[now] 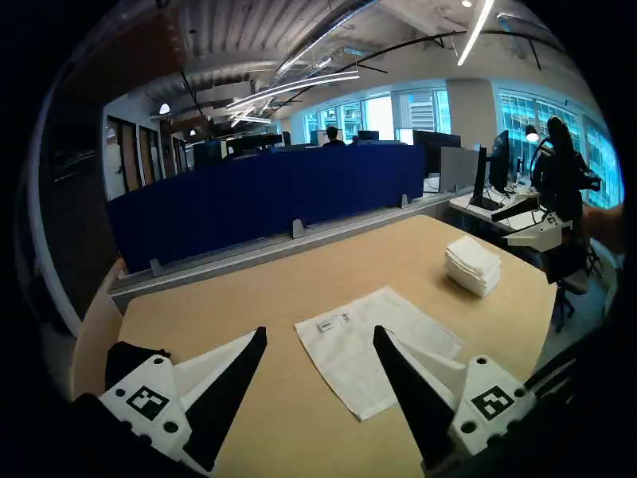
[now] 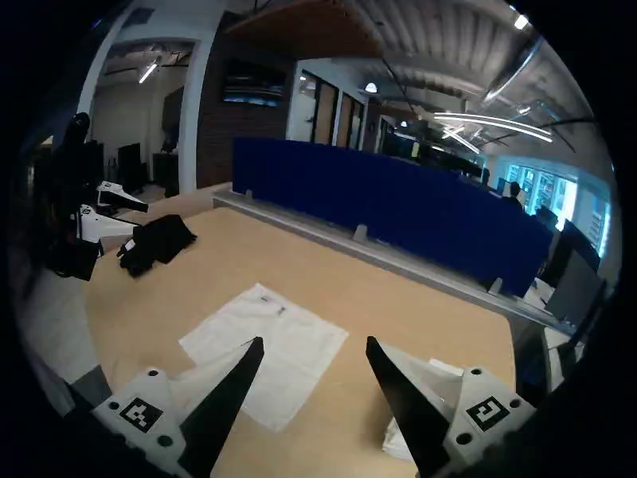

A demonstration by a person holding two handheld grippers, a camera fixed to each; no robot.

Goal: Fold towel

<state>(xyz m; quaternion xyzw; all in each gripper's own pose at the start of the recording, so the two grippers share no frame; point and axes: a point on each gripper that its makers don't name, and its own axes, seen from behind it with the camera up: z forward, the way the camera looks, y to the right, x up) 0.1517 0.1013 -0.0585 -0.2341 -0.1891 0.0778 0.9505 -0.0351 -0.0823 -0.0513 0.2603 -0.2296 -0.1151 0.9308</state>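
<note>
Left gripper (image 1: 318, 333) first: I've got it hovering over the table (image 1: 239, 303), tipped forward and down, fingers spread wide with nothing between them. Not touching anything, as far as I can see. The towel (image 1: 374, 350) lies flat and unfolded on the wood, starting just below centre and running toward 5 o'clock, and the tip of my 5 o'clock finger sits in front of its near edge. A stack of folded towels (image 1: 472, 267) is at about 3 o'clock near the table's far corner, well apart from the flat one. There's a black cloth (image 1: 131, 358) at 8 o'clock, half hidden behind the other finger.

Right gripper (image 2: 313, 342) is pretty much the same deal: spread open, empty, held above the table and angled down. From its camera the towel is at roughly 6 to 7 o'clock, its near part behind the 7 o'clock finger. The black cloth shows at 9 o'clock, and out past it at the edge I can see my left gripper held up off the table. A blue divider (image 2: 398, 199) runs along the table's back edge from 11 to 3 o'clock.
</note>
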